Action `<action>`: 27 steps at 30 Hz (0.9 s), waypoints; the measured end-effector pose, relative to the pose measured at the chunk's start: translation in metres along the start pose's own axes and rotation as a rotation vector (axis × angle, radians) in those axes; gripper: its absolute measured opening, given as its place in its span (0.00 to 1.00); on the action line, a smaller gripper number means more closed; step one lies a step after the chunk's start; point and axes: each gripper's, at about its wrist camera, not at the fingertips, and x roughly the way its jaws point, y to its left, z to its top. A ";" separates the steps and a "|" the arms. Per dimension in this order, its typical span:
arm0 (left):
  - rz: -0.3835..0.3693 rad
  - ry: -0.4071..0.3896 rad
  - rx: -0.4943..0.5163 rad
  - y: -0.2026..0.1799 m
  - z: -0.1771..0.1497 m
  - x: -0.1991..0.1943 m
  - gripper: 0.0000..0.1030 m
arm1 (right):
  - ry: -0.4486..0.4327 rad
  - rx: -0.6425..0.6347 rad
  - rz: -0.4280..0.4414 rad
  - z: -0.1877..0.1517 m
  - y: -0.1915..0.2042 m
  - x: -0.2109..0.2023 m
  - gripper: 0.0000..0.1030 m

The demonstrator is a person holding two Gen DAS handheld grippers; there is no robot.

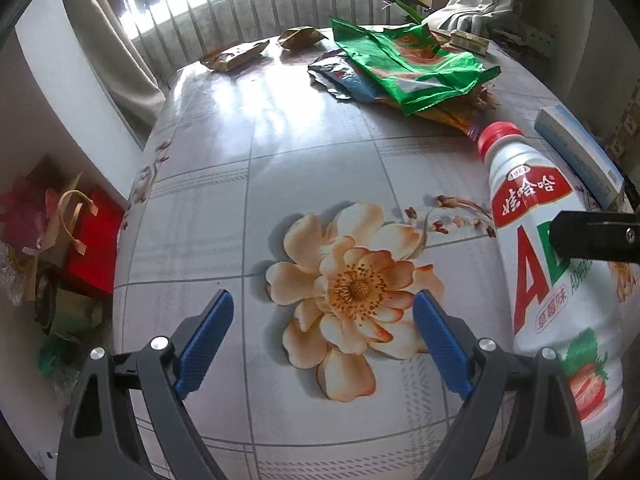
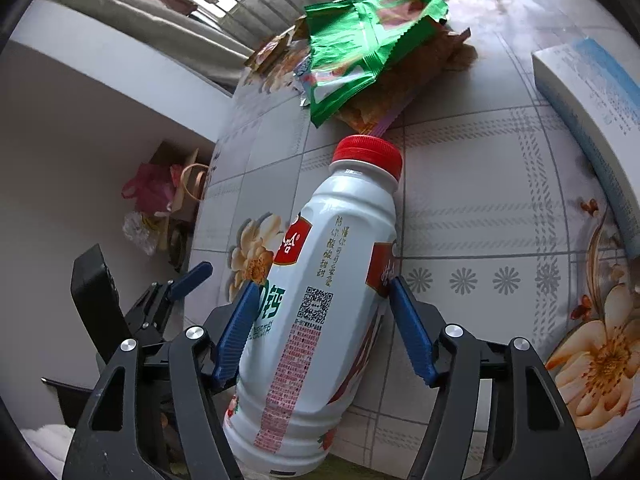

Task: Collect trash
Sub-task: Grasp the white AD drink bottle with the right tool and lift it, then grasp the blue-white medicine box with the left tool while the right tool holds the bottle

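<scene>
A white plastic drink bottle [image 2: 320, 280] with a red cap sits between the blue pads of my right gripper [image 2: 322, 292], which is shut on its body and holds it tilted over the table edge. The same bottle [image 1: 536, 248] shows at the right of the left wrist view. My left gripper [image 1: 322, 312] is open and empty, low over the flower print on the tablecloth [image 1: 280, 160]. A green snack wrapper [image 1: 408, 64] lies on a pile of other wrappers at the far side; it also shows in the right wrist view [image 2: 360, 40].
A blue-and-white box [image 2: 592, 120] lies on the table to the right. Two brown wrappers [image 1: 236, 56] lie near the far edge by the window bars. Bags and a red box [image 1: 92, 248] sit on the floor left of the table.
</scene>
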 end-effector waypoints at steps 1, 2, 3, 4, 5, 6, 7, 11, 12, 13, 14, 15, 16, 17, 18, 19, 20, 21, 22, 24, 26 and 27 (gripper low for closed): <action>-0.004 0.001 0.004 -0.001 0.000 0.000 0.86 | -0.002 -0.003 -0.005 0.000 0.000 0.000 0.60; -0.009 0.001 0.007 -0.003 0.000 0.000 0.86 | -0.007 -0.004 -0.012 -0.001 -0.001 -0.001 0.60; -0.017 -0.001 0.011 -0.005 0.000 0.000 0.86 | -0.012 -0.002 -0.018 -0.001 -0.001 -0.003 0.60; -0.027 -0.002 0.017 -0.008 0.001 -0.001 0.86 | -0.019 0.000 -0.027 -0.002 -0.003 -0.005 0.60; -0.036 -0.003 0.023 -0.011 0.001 -0.001 0.86 | -0.025 0.001 -0.034 -0.003 -0.003 -0.006 0.60; -0.044 -0.005 0.028 -0.013 0.002 -0.002 0.86 | -0.031 0.001 -0.042 -0.004 -0.005 -0.008 0.60; -0.057 -0.006 0.034 -0.016 0.003 -0.002 0.86 | -0.040 0.003 -0.057 -0.006 -0.006 -0.011 0.60; -0.137 -0.016 0.056 -0.033 0.009 -0.004 0.86 | -0.065 0.009 -0.103 -0.013 -0.014 -0.023 0.59; -0.168 -0.019 0.064 -0.037 0.012 -0.005 0.86 | -0.066 0.016 -0.105 -0.014 -0.016 -0.024 0.59; -0.191 -0.025 0.066 -0.040 0.014 -0.006 0.86 | -0.068 0.026 -0.108 -0.017 -0.020 -0.029 0.59; -0.205 -0.029 0.067 -0.041 0.016 -0.007 0.86 | -0.072 0.030 -0.117 -0.020 -0.024 -0.033 0.59; -0.219 -0.035 0.067 -0.042 0.021 -0.008 0.86 | -0.075 0.033 -0.123 -0.022 -0.026 -0.035 0.59; -0.232 -0.042 0.065 -0.043 0.027 -0.009 0.86 | -0.079 0.035 -0.133 -0.025 -0.030 -0.039 0.59; -0.255 -0.050 0.060 -0.044 0.033 -0.011 0.86 | -0.082 0.033 -0.141 -0.028 -0.033 -0.043 0.59; -0.309 -0.058 0.047 -0.044 0.042 -0.015 0.86 | -0.085 0.031 -0.147 -0.030 -0.034 -0.044 0.59; -0.380 -0.061 0.030 -0.045 0.053 -0.018 0.86 | -0.089 0.027 -0.154 -0.032 -0.036 -0.047 0.59; -0.456 -0.060 0.016 -0.047 0.064 -0.021 0.86 | -0.091 0.025 -0.157 -0.034 -0.037 -0.048 0.59; -0.528 -0.053 0.004 -0.050 0.074 -0.022 0.86 | -0.094 0.022 -0.158 -0.035 -0.039 -0.050 0.59; -0.614 -0.032 -0.009 -0.055 0.085 -0.021 0.86 | -0.096 0.017 -0.158 -0.037 -0.040 -0.051 0.59; -0.788 0.047 -0.035 -0.072 0.111 -0.011 0.86 | -0.097 0.003 -0.161 -0.038 -0.040 -0.052 0.59; -0.873 0.138 -0.054 -0.092 0.133 0.003 0.86 | -0.100 -0.016 -0.164 -0.041 -0.040 -0.053 0.59; -0.898 0.197 -0.057 -0.108 0.145 0.013 0.84 | -0.101 -0.021 -0.161 -0.043 -0.042 -0.055 0.59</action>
